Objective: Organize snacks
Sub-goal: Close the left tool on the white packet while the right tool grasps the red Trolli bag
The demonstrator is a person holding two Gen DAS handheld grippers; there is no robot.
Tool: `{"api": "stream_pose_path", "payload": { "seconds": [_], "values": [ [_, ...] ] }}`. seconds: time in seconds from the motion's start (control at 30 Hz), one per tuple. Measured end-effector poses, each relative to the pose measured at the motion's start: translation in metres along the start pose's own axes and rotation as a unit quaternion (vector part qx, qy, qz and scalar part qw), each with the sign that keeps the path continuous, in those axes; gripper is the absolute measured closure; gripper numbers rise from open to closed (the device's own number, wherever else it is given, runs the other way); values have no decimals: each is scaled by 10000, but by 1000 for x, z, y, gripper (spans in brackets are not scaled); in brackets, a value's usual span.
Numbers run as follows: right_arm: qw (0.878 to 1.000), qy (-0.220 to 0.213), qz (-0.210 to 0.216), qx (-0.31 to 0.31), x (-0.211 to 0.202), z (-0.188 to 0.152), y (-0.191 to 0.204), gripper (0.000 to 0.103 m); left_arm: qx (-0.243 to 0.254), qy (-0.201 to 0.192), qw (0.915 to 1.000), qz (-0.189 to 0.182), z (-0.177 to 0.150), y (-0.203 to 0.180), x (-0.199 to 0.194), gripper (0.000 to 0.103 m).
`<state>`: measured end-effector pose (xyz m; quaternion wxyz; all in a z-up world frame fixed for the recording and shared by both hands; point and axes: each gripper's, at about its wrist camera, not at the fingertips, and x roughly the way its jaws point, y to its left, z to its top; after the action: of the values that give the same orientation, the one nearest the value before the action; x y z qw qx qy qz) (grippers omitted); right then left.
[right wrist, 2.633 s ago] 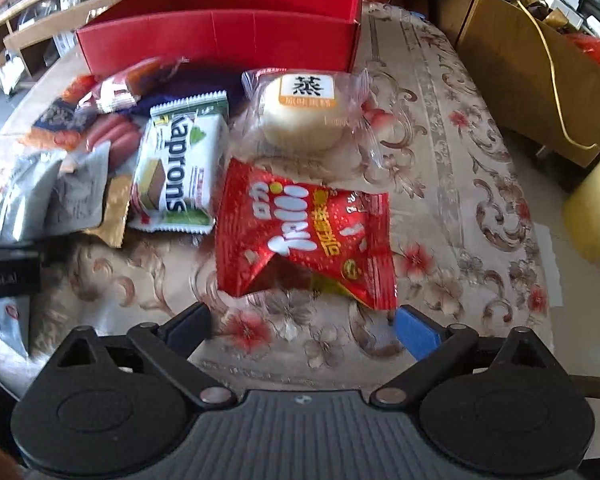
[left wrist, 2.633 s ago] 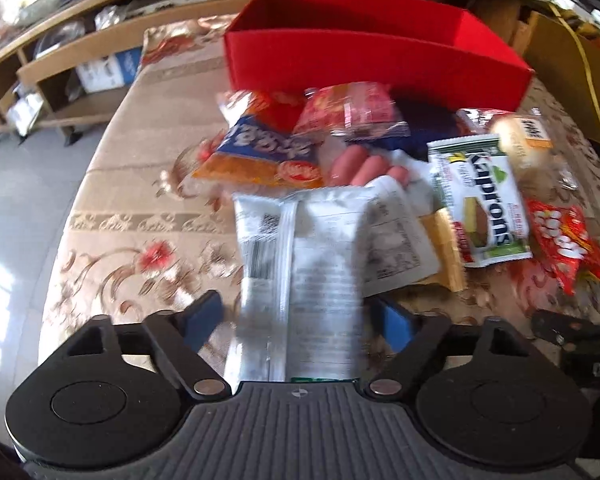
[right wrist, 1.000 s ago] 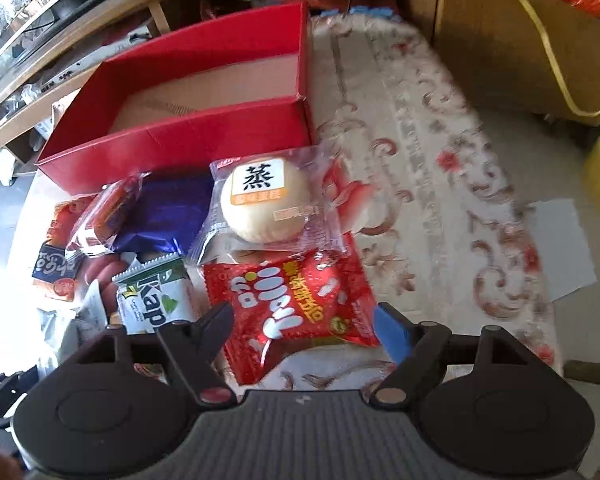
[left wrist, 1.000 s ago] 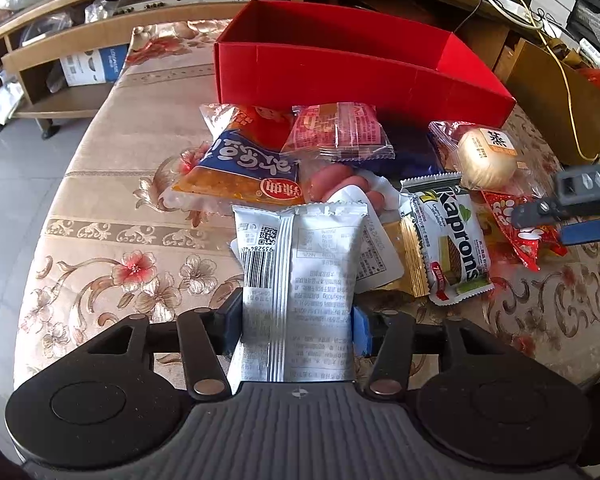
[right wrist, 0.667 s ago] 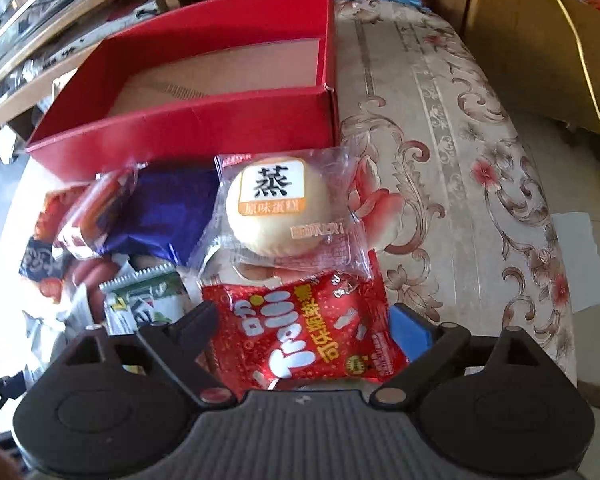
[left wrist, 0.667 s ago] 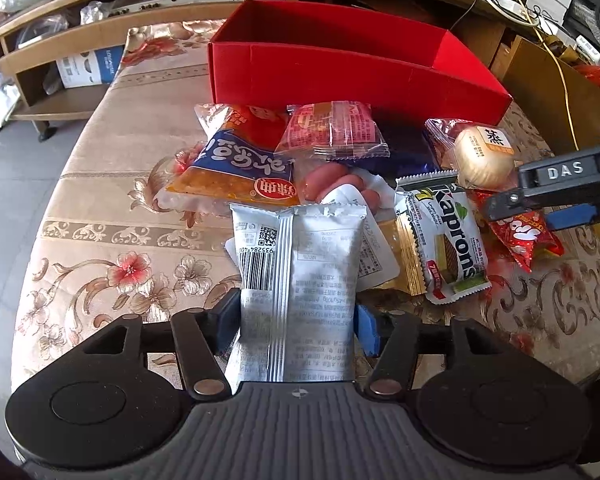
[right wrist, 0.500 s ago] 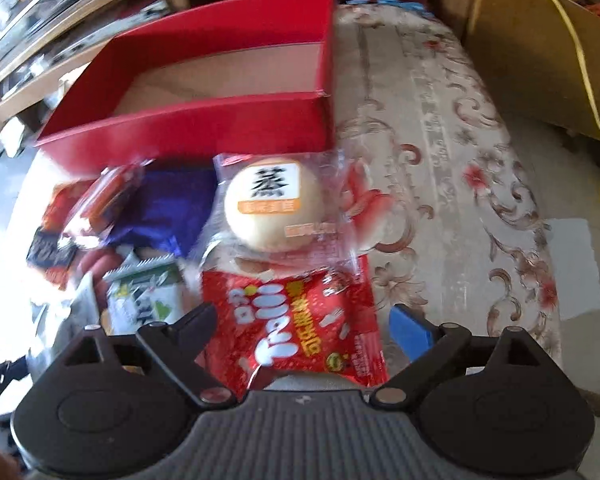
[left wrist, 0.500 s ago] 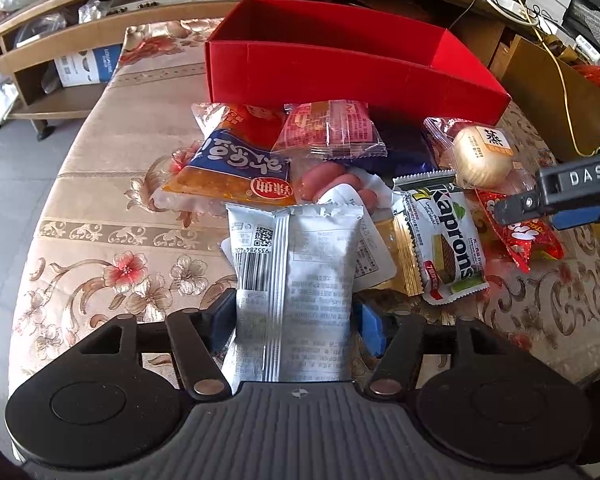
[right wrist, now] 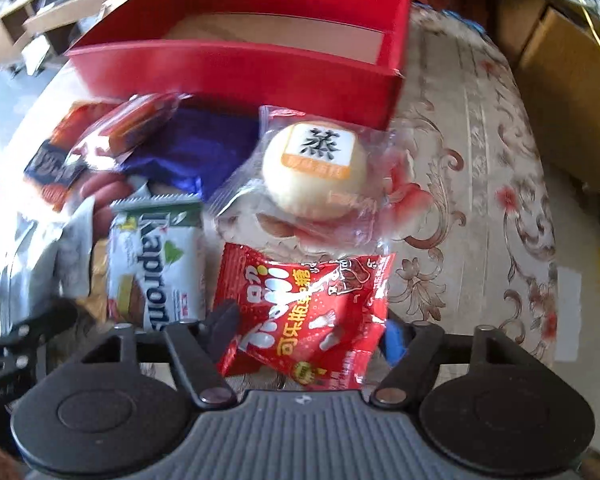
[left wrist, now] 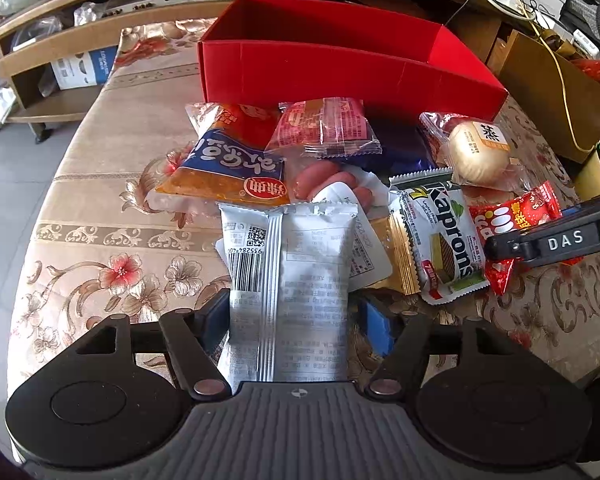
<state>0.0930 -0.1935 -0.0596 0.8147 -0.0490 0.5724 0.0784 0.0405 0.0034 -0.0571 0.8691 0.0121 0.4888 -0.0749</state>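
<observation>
Left gripper (left wrist: 290, 314): fingers pressed in on both sides of the silver-white packet (left wrist: 290, 280), pinching it; the packet stands up between them, barcode and small print facing the camera.
Right gripper (right wrist: 306, 332): fingers sit on either side of the red candy bag (right wrist: 308, 308) and look to be touching its edges; the view is blurred, so I cannot tell if the grip is tight. In the left view this gripper comes in from the right, lettered DAS.
Red box (left wrist: 340, 60): open top, at the far side of the snack pile, nothing visible inside but its pale floor.
Kaprons wafer pack (left wrist: 440, 240): flat on the cloth, between the silver-white packet and the red candy bag.
Wrapped bun (right wrist: 314, 168): clear wrapper, just beyond the red candy bag, near the box's right corner.
Blue-and-orange packet (left wrist: 228, 168): left of the pile, overlapping the pink sausages (left wrist: 324, 178).
Small pink-red packet (left wrist: 328, 126): lies against the box front, on top of a dark blue wrapper (right wrist: 192, 148).
Table (left wrist: 100, 232): beige floral cloth under everything.
</observation>
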Motion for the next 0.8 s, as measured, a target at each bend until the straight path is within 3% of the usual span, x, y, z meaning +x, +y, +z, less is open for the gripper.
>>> {"api": "stream_pose_path", "payload": {
  "seconds": [0.2, 0.33, 0.47, 0.53, 0.67, 0.8],
  "values": [
    [9992, -115, 247, 290, -13, -5, -20, 54, -28, 6, 10000, -2, 1, 0, 1, 30],
    [9991, -85, 312, 258, -17, -4, -25, 56, -13, 1, 10000, -6, 0, 0, 1, 30],
    [9990, 383, 198, -91, -23, -19, -24, 53, -66, 5, 10000, -40, 1, 2, 1, 29],
    [9975, 649, 233, -150, -23, -31, -25, 43, -71, 21, 10000, -29, 1, 1, 1, 28],
    [9975, 642, 61, -272, -29, -43, -36, 30, -11, 11, 10000, -10, 1, -1, 1, 28],
    [9889, 601, -97, -1354, -45, -45, -26, 27, 20, 6, 10000, 10, 0, -2, 2, 26]
  ]
}}
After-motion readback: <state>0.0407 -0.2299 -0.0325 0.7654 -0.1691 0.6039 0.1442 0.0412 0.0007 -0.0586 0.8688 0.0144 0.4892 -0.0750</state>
